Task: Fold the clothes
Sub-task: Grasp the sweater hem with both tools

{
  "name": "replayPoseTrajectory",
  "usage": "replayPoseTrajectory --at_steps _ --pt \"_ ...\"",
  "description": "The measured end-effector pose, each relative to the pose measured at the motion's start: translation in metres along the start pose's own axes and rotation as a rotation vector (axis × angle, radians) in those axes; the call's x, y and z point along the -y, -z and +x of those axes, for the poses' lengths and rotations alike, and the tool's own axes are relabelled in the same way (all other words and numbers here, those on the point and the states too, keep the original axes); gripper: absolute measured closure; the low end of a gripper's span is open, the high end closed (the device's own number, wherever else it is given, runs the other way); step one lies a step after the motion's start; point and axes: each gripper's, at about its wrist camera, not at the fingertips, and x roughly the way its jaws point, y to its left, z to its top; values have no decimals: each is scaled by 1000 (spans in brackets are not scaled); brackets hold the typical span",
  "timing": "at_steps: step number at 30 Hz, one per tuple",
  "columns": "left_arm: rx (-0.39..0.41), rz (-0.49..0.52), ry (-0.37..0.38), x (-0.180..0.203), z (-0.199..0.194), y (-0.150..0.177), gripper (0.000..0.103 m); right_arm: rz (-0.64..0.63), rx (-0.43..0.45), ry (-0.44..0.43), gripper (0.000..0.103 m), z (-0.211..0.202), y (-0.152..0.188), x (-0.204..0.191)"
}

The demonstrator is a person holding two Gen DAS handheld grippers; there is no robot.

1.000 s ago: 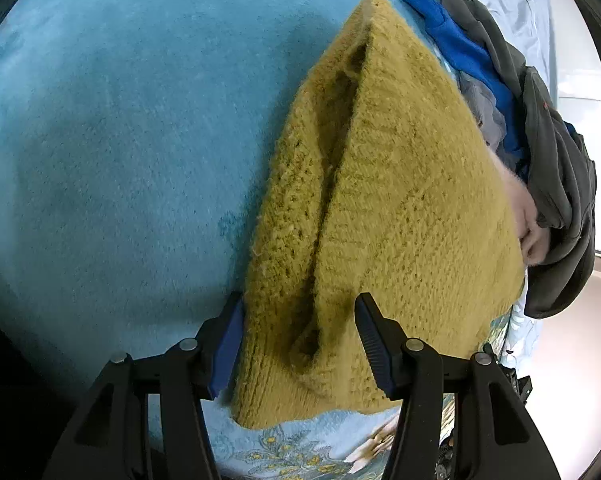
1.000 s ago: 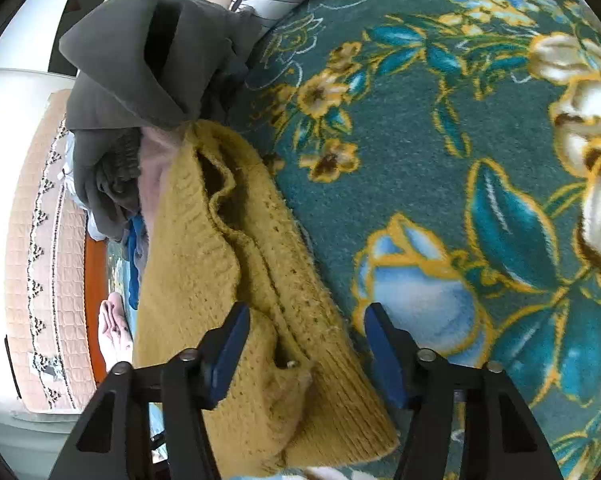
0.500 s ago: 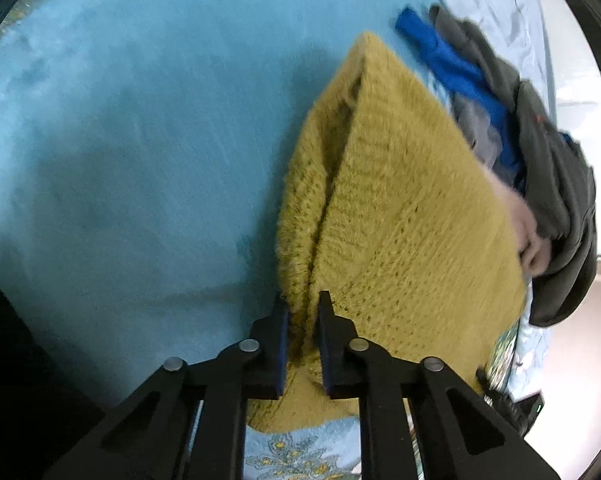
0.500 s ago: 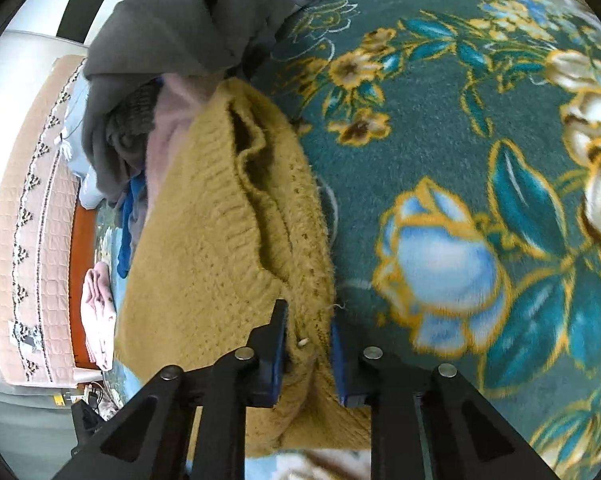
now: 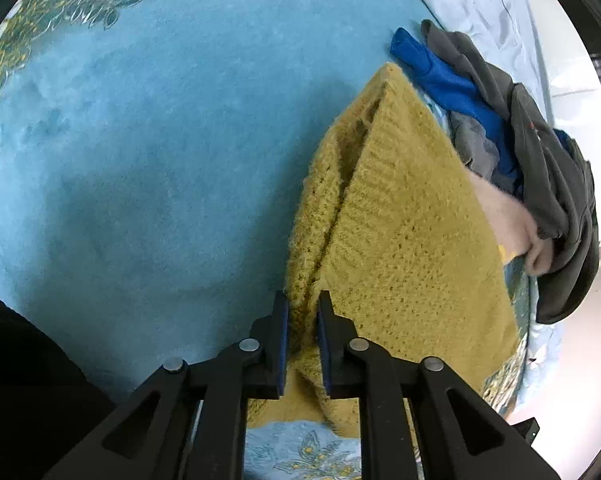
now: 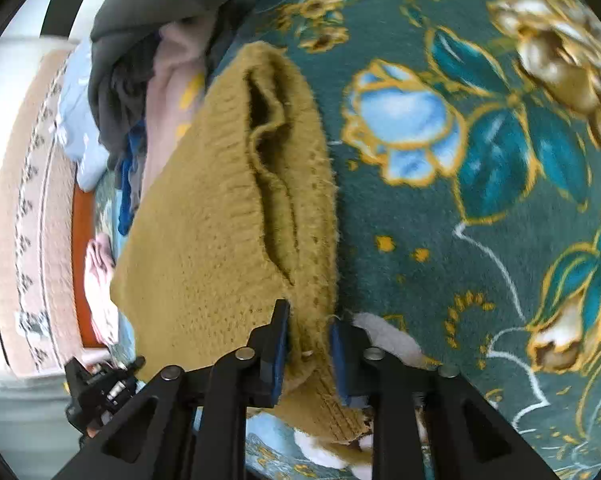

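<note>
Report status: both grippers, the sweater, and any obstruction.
Left gripper shut on mustard sweater. Right gripper clamped on its other edge, jaws just eased slightly. Clothes pile touches far side; blanket ahead open.

The left gripper (image 5: 302, 307) pointed steeply down, its jaws having just closed, blue pads clamped tight on a fold of the sweater (image 5: 400, 216). The right gripper (image 6: 309, 322) also angled downward, jaws nearly together after closing, pinching the same knit between its fingers (image 6: 279, 336).
</note>
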Motion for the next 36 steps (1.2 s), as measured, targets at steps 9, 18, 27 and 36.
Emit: replayPoseTrajectory --at_steps 9,18,27,36 --pt "23 64 -7 -3 2 8 59 -7 188 -32 60 -31 -67 -22" --pt "-67 67 -41 -2 8 15 60 126 200 -23 60 12 -116 -27" --pt "-122 134 -97 7 22 18 92 74 242 -2 91 9 -142 -49" --pt "-160 104 -83 -3 26 19 92 108 214 103 92 38 -158 -39"
